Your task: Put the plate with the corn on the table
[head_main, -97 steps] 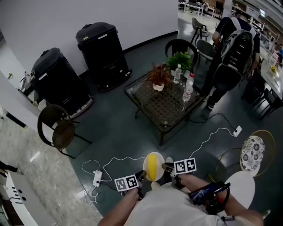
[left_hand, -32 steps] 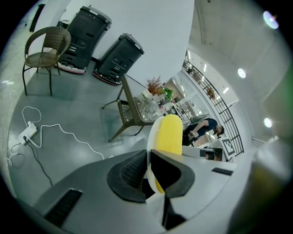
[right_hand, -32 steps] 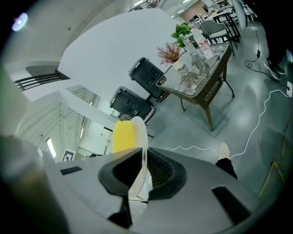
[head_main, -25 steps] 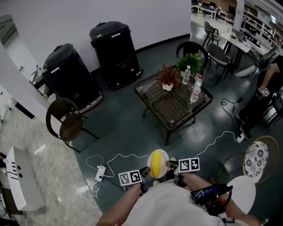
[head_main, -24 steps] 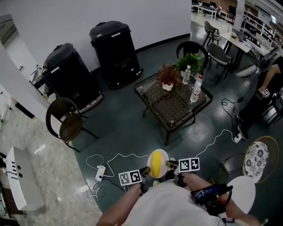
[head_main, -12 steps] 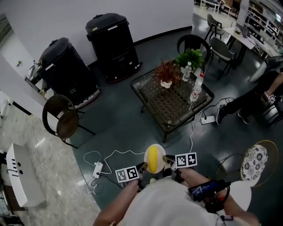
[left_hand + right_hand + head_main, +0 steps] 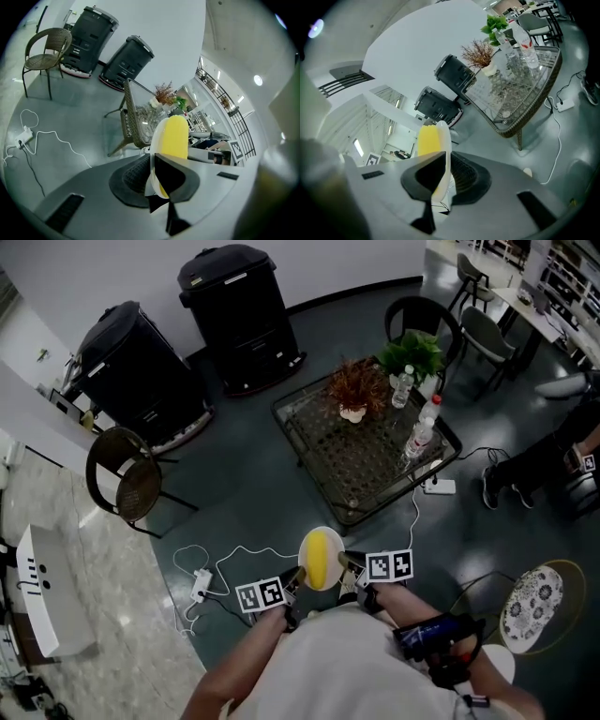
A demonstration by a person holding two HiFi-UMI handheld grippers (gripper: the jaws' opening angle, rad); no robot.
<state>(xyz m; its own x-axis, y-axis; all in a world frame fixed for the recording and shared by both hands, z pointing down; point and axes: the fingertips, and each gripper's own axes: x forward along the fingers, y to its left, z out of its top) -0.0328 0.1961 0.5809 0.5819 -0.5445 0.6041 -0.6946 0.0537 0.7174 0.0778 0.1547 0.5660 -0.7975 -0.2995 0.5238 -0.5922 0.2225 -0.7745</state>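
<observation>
A small white plate [image 7: 320, 560] with a yellow corn cob [image 7: 319, 557] on it is held in the air in front of the person's body, above the dark floor. My left gripper [image 7: 291, 579] is shut on the plate's left rim [image 7: 151, 161]; my right gripper [image 7: 348, 564] is shut on its right rim [image 7: 445, 161]. The corn [image 7: 172, 136] [image 7: 428, 140] lies lengthwise on the plate. The glass-topped wicker table [image 7: 370, 446] stands ahead, a little to the right, short of arm's reach.
On the table stand a dried-plant pot [image 7: 353, 395], a green plant [image 7: 409, 354] and two bottles [image 7: 422, 435]. Two black bins [image 7: 234, 317] line the wall. A wicker chair [image 7: 122, 486] is at left. White cables and a power strip [image 7: 201, 583] lie on the floor. A person's legs [image 7: 539, 460] at right.
The person has walked closer to the table with the plate held between both grippers; the table now sits nearer in the head view. The grip on the plate is unchanged.
</observation>
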